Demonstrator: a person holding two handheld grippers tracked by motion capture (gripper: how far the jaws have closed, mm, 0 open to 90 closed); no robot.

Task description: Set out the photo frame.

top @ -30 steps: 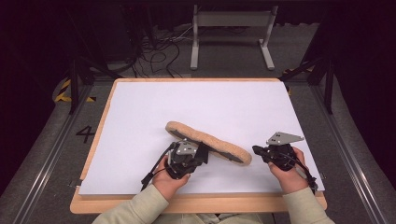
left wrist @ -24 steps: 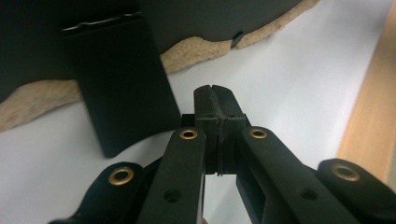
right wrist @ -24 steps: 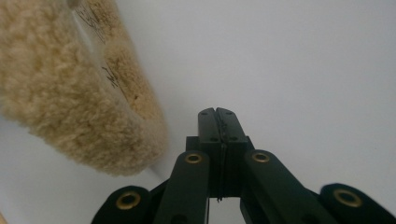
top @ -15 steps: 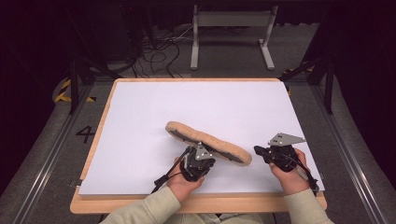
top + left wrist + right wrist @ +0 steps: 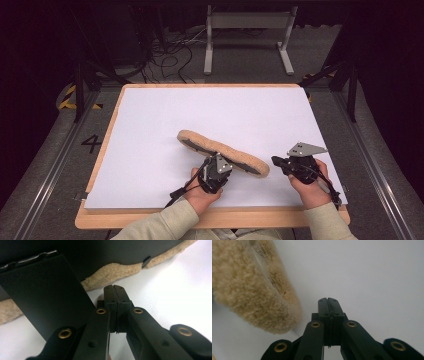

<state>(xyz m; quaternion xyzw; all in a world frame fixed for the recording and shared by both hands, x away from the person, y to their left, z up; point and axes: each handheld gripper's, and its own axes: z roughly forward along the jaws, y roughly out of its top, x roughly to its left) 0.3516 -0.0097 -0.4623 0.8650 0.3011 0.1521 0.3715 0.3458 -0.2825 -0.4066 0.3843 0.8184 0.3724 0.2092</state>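
Your left tool (image 5: 218, 167) sits at the near side of the fleece insole (image 5: 222, 151), which lies slantwise on the white sheet (image 5: 210, 115) covering the counter (image 5: 215, 219), its far end toward the middle of the sheet and its near end pointing at your right hand (image 5: 307, 187). In the high view the left tool touches or overlaps the insole's near edge; I cannot tell from there whether it presses on it. In the left gripper view the left tool (image 5: 115, 293) has its jaws pressed flat together with nothing between them, their tips just short of the insole's woolly rim (image 5: 112, 270), above which the insole's dark face (image 5: 100, 252) fills the top of the picture (a black flat plate (image 5: 47, 292) stands to the left of the jaws, and I cannot say what it is).

Your right tool (image 5: 279, 162) is held low over the sheet, just beside the insole's near tip and apart from it. The right gripper view shows the right tool (image 5: 328, 305) closed tight as well, jaws meeting with nothing held, pointing across bare white sheet (image 5: 367, 277). The insole's fleece end (image 5: 249, 285) lies to the left of those jaws, near but not touching.

Your left hand (image 5: 200, 192) grips its tool from the near edge of the counter, sleeve (image 5: 160, 225) resting at the wooden rim.
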